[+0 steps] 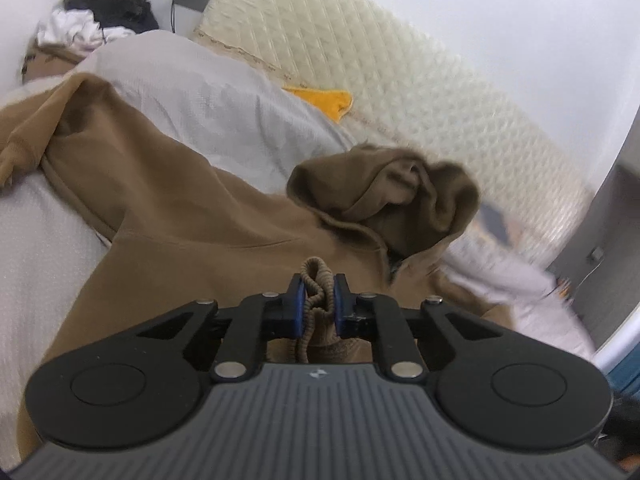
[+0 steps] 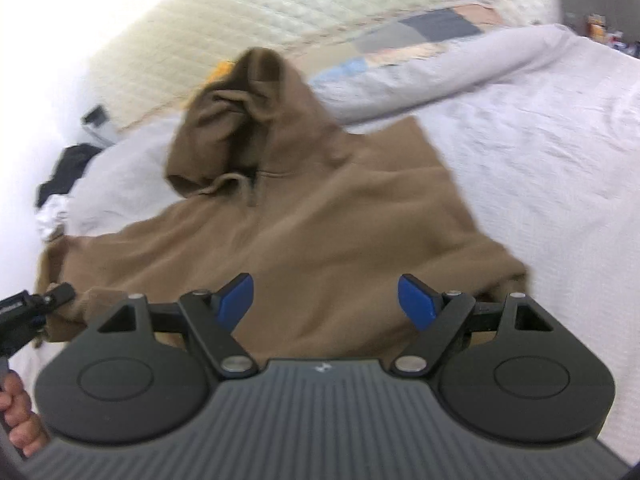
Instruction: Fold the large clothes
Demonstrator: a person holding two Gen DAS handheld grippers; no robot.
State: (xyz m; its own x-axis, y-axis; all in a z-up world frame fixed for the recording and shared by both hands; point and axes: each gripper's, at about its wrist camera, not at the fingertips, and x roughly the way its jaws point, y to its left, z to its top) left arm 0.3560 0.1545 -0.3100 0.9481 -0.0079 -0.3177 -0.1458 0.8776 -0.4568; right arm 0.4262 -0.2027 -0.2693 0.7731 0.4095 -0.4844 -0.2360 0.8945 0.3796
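1. Hoodie [image 2: 320, 240] lies spread face up across the bed [image 2: 560, 160], hood [image 2: 248, 120] toward the headboard [image 1: 360, 60].
2. Your left gripper [image 1: 320, 300] has its fingers pinched on the ribbed cuff [image 1: 318, 284]; keep that bite firm.
3. Your right gripper [image 2: 326, 304] hovers wide and empty over the hem; take both layers before lifting.
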